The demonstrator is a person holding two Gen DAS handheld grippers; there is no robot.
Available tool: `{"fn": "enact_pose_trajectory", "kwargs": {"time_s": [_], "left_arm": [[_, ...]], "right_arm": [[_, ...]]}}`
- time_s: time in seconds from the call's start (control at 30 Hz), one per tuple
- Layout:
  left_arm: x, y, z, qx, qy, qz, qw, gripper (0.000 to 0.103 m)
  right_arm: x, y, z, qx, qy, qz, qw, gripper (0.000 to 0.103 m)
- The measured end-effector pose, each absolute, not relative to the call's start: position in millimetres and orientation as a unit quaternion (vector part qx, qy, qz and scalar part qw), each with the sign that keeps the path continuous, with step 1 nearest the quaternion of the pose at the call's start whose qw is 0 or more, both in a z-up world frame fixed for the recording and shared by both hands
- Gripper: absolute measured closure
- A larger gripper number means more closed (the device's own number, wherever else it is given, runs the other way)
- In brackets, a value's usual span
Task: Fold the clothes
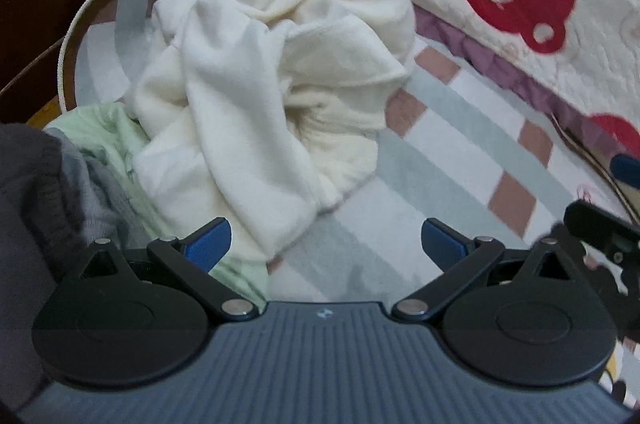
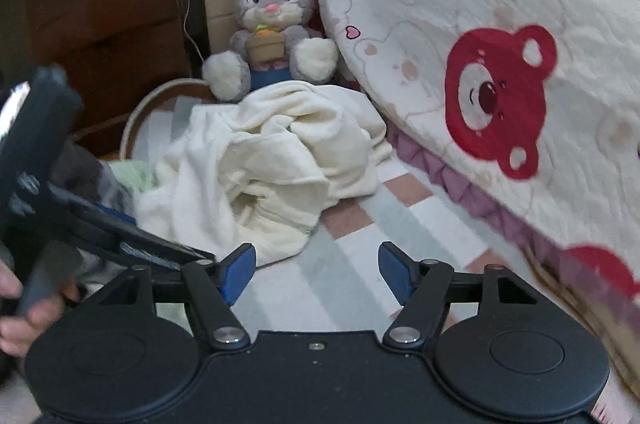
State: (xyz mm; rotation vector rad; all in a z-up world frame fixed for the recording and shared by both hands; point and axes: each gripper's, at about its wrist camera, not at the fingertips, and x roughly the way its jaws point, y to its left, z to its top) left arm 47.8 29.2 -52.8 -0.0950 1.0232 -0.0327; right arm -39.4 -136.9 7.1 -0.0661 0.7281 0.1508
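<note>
**Approaching a crumpled cream garment with both grippers spread**

Hovering over the striped rug (image 1: 400, 184), the left gripper (image 1: 326, 244) and right gripper (image 2: 316, 266) both had fingers parted, holding nothing. The cream garment (image 1: 272, 80) lay bunched just ahead, slightly left of each tool, with green and grey clothes (image 1: 100, 152) further left. A good grasp would probably seek a hem or edge, not the bulk. Beyond sat a plush rabbit (image 2: 272, 24).

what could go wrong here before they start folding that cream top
1. The cream top is bunched up and lies over the green garment, so a grab near that edge may lift both.
2. The left gripper and right gripper are open and close together; they could bump.
3. The white cord beside the pile could snag.
</note>
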Motion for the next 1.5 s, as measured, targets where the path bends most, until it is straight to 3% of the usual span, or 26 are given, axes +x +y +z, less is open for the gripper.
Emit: {"fn": "enact_pose_trajectory", "kwargs": {"time_s": [0.2,0.53,0.83,1.03,1.1,1.13,1.17,1.3,1.5], "left_arm": [[68.5,41.5,-65.7,-0.026,0.474,0.004,0.88,0.003],[98.8,64.4,-85.9,0.007,0.463,0.052,0.885,0.005],[124.3,94.8,-79.8,-0.071,0.437,0.056,0.895,0.004],[142.6,80.5,-86.9,-0.024,0.441,0.056,0.895,0.005],[144.2,76.8,-83.3,0.004,0.436,0.046,0.899,0.022],[146.6,78.0,-82.3,0.001,0.442,0.028,0.897,0.04],[149.0,79.5,-81.4,-0.004,0.447,0.012,0.894,0.043],[153.8,92.2,-79.2,-0.04,0.459,-0.008,0.888,0.047],[141.4,95.6,-74.9,-0.031,0.449,0.005,0.893,0.043]], "right_arm": [[-6.1,-152.8,-10.4,0.014,0.356,0.103,0.929,0.032],[44.1,-140.0,-60.4,-0.034,0.36,0.142,0.921,0.038],[108.8,-174.8,-81.8,0.162,0.374,0.114,0.906,0.035],[121.0,-189.4,-81.3,0.238,0.384,0.117,0.884,0.029],[126.8,-191.4,-84.6,0.253,0.391,0.114,0.877,0.028],[130.9,-192.6,-86.0,0.26,0.394,0.113,0.874,0.028],[134.8,-193.2,-87.1,0.265,0.396,0.111,0.872,0.028],[145.9,-190.3,-80.9,0.254,0.393,0.096,0.879,0.028],[146.5,-188.7,-61.6,0.234,0.385,0.103,0.887,0.028]]}}
